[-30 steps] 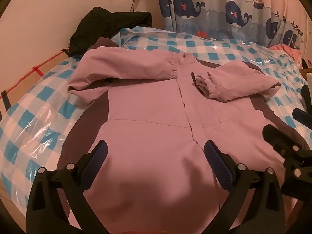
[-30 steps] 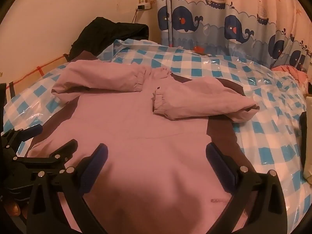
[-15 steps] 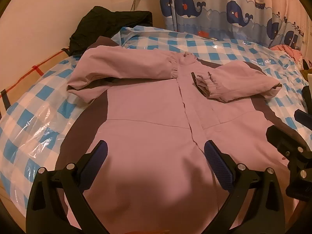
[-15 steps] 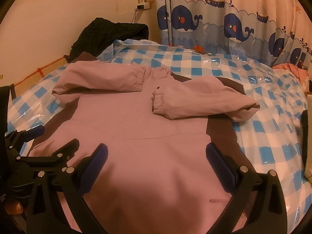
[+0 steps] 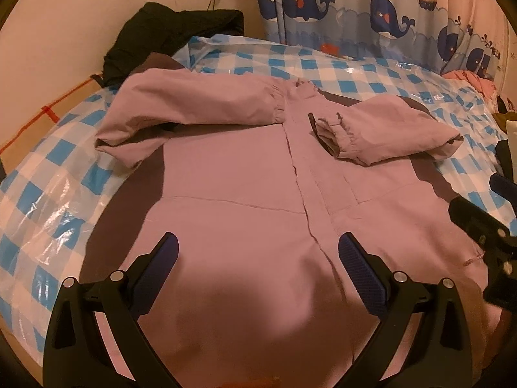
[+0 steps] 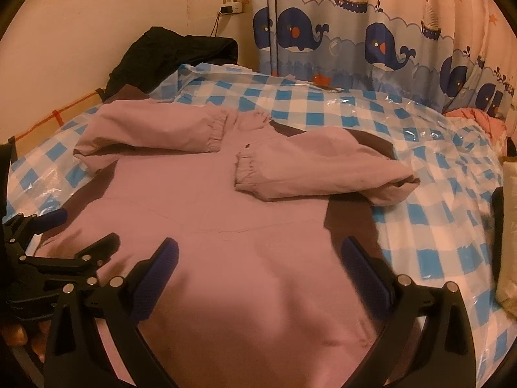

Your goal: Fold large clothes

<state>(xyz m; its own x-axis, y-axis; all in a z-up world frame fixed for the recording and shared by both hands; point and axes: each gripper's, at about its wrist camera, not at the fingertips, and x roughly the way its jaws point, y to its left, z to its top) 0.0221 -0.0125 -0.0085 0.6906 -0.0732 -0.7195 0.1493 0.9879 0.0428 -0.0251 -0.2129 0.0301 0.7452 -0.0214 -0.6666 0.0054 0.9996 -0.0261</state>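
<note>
Claws (image 5: 258, 252) nearer smooth pink jacket (image 5: 242, 200).

A pink jacket (image 6: 226, 226) lies flat on a blue-checked sheet (image 6: 429, 242) under clear plastic, both sleeves folded across its chest, cuffs near each other at the middle; the right gripper (image 6: 258, 252) hangs over the jacket's lower part, jaws spread wide, nothing between them; the left gripper (image 6: 77, 229) sits at the left edge, also spread, over the jacket's side; a black garment (image 6: 171, 55) lies by the wall; a whale curtain (image 6: 371, 35) hangs behind.
</note>
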